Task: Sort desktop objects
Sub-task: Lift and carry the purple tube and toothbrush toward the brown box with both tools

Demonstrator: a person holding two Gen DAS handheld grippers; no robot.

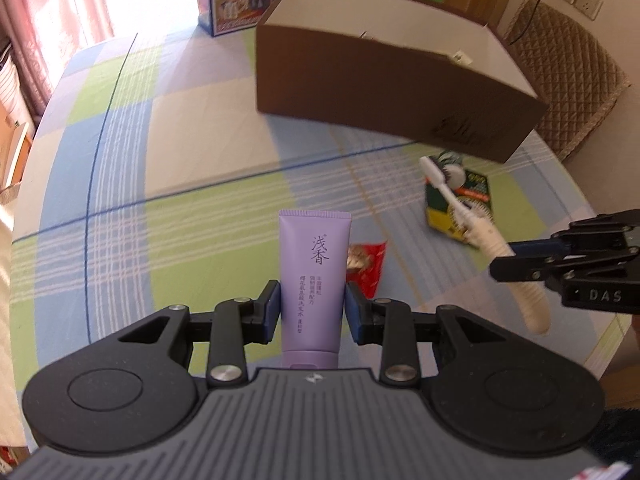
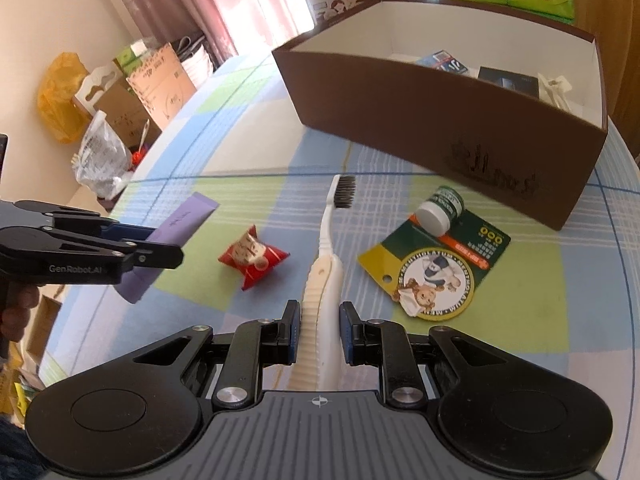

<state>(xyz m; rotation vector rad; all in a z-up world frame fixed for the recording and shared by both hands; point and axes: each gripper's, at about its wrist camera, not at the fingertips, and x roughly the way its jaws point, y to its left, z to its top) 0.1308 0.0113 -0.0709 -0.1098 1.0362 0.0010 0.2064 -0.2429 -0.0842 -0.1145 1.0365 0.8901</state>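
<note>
Partly hidden: cap end of lilac plastic tube with dark print (image 1: 314, 280) sits behind left gripper (image 1: 312, 308) body, jaws clamped on its sides, tube raised above checked tablecloth (image 1: 160, 200). White toothbrush with dark bristles (image 2: 326, 248) pinched at ribbed handle by right gripper (image 2: 319, 330), handle end out of sight. Red sweet wrapper (image 2: 253, 255), small white-capped jar (image 2: 438, 210) on green-yellow card (image 2: 436, 268) lie between grippers and brown white-lined cardboard box (image 2: 420, 120); box contents blurred.
</note>
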